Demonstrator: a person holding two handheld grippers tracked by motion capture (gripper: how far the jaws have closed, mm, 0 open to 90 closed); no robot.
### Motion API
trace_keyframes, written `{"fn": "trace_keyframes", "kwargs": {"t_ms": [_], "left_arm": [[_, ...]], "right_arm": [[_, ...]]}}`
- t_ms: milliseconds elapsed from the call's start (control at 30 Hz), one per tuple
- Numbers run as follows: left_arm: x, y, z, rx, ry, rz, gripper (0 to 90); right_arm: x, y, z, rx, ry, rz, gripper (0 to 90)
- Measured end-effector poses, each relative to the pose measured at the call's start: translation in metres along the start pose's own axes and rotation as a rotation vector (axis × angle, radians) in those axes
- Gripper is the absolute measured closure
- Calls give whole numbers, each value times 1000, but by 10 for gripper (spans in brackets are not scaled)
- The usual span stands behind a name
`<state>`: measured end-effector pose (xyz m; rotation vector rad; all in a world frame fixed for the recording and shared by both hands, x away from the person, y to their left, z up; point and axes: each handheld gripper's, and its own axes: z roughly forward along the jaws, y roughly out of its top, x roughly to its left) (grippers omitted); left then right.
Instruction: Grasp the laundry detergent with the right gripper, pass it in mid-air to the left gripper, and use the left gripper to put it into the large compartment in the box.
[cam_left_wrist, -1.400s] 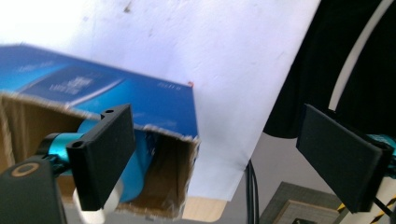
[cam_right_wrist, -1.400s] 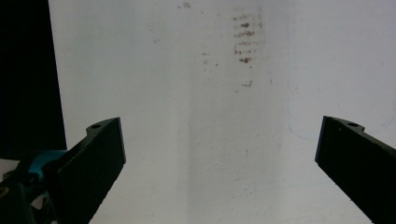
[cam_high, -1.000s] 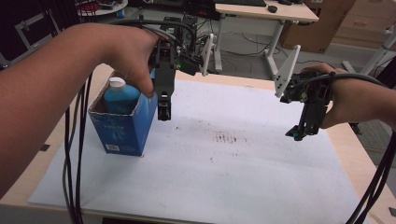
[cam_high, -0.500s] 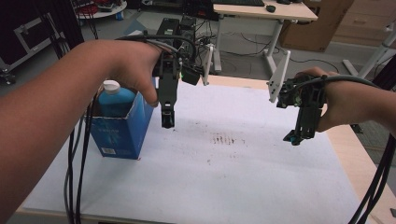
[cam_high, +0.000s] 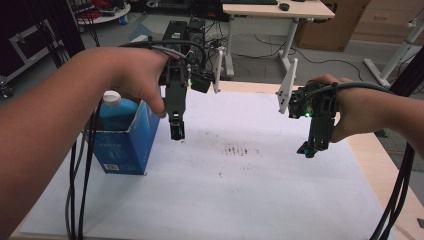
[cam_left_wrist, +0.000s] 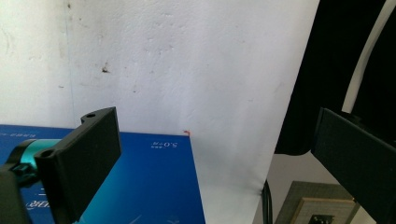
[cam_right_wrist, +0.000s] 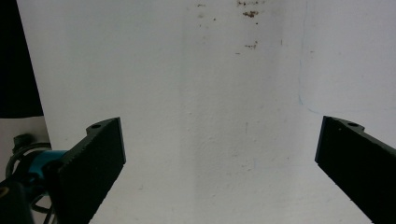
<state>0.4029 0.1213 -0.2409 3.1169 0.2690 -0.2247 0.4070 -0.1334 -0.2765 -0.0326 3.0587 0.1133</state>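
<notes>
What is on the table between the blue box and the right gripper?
Only bare white paper with a patch of small dark marks, between the blue box and the right gripper. The high view shows it; the left gripper hangs beside the box.

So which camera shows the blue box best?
The high view: there the blue box stands whole on the table's left, open on top, with a blue bottle inside. The left gripper view catches just one flat blue side with small white print, behind a black jaw. The right gripper view looks at white tabletop instead.
</notes>
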Motion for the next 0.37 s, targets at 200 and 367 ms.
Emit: {"fn": "trace_keyframes", "kwargs": {"t_ms": [200,367], "left_arm": [[0,-2,-1,-5,2,-5,17],[-1,-4,-1,-5,9,-6,17]], "right_arm": [[0,0,0,1,1,2,6],[1,2,0,0,2,1,6]]}}
